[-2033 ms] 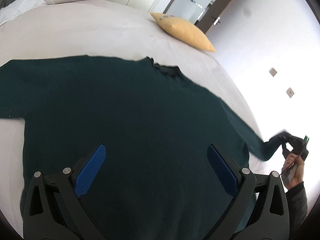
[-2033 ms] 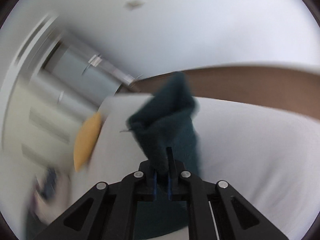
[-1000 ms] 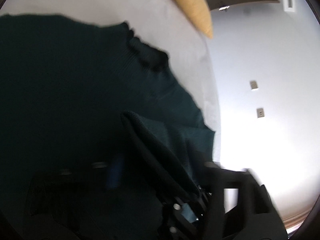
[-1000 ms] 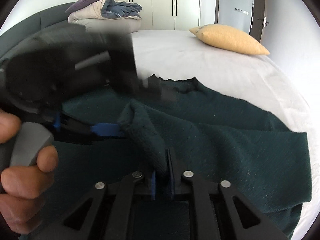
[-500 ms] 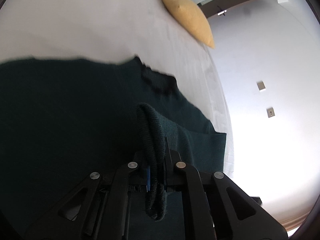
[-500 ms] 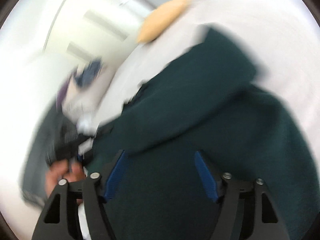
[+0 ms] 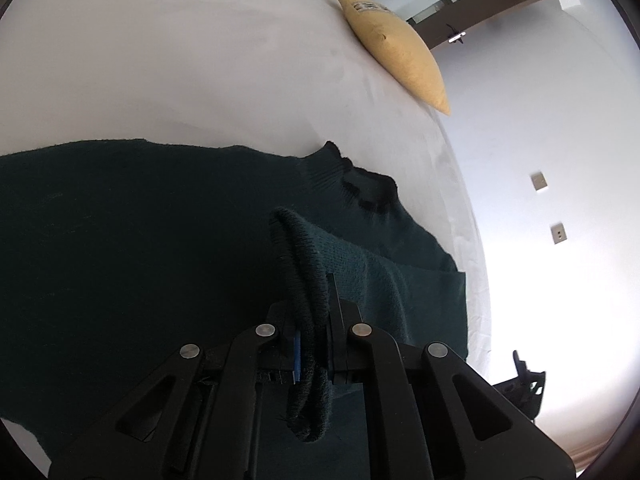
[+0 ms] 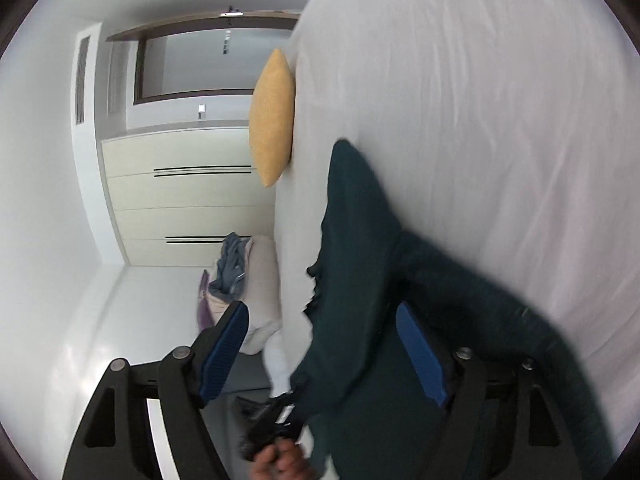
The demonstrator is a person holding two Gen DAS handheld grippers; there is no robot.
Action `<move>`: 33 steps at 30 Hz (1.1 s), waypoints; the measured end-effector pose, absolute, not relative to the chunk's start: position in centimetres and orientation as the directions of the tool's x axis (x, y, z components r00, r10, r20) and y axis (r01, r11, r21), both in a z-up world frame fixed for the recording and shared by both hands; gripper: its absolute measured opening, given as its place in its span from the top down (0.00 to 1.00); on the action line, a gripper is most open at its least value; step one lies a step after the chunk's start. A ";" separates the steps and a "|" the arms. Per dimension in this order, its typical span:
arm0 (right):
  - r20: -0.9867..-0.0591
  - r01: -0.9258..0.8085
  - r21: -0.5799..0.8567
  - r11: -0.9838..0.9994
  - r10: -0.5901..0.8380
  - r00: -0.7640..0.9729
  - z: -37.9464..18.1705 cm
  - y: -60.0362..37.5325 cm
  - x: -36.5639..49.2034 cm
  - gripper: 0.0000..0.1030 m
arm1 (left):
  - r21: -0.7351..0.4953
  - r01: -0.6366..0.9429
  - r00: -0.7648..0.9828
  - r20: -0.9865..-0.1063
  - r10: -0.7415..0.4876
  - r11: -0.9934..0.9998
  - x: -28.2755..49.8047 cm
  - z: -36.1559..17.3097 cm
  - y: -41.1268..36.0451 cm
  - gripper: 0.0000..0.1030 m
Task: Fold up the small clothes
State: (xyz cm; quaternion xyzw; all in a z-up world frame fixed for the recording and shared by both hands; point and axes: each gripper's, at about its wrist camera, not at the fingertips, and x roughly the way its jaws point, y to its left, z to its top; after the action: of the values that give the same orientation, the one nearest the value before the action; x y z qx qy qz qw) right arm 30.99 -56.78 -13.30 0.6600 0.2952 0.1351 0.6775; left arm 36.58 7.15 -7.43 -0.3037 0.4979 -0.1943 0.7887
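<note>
A dark green sweater (image 7: 140, 240) is lying spread across the white bed (image 7: 180, 60), its ribbed collar (image 7: 360, 184) pointing toward the yellow pillow (image 7: 400, 52) that is sitting at the bed's far edge. The left gripper (image 7: 314, 320) is clenching the sweater's knitted cuff (image 7: 300, 264); the cuff is looping up between the closed fingers and hanging out behind them, and the sleeve (image 7: 400, 280) is trailing from it, folded over the sweater's body on the side nearer the wall. Two small wall plates (image 7: 539, 181) are showing on that wall beyond the bed's edge.

The right gripper (image 8: 324, 352) is rolled sideways over the sweater (image 8: 360, 280), its jaws opening, with blue pads (image 8: 420, 356) standing wide apart and pressing on nothing; sweater fabric is showing behind them. Past the sweater, the pillow (image 8: 272, 116) is resting against the bed (image 8: 500, 100), with pale cupboards (image 8: 180, 192) and a doorway (image 8: 192, 64) behind it. A heap of bedding (image 8: 240, 272) is lying beside the sweater's collar end. Below it, a hand (image 8: 280, 460) is gripping a dark handle.
</note>
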 end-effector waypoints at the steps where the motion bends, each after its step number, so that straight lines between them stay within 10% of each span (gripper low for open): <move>1: -0.219 0.206 0.974 0.091 0.582 0.783 -13.2 -56.4 31.1 0.22 | -0.676 0.003 0.431 -0.664 -0.611 0.737 36.5 -7.5 7.3 0.94; 33: -0.305 0.263 0.952 0.159 0.593 0.745 -12.7 -56.9 32.1 0.20 | -0.651 -0.034 0.430 -0.695 -0.577 0.759 36.6 -11.9 8.0 0.94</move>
State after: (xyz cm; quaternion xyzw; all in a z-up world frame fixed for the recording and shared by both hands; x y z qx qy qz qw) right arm 32.14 -56.91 -12.68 0.6371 0.3359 0.1209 0.6831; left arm 36.63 8.04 -11.89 -0.3020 0.5056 -0.1716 0.7898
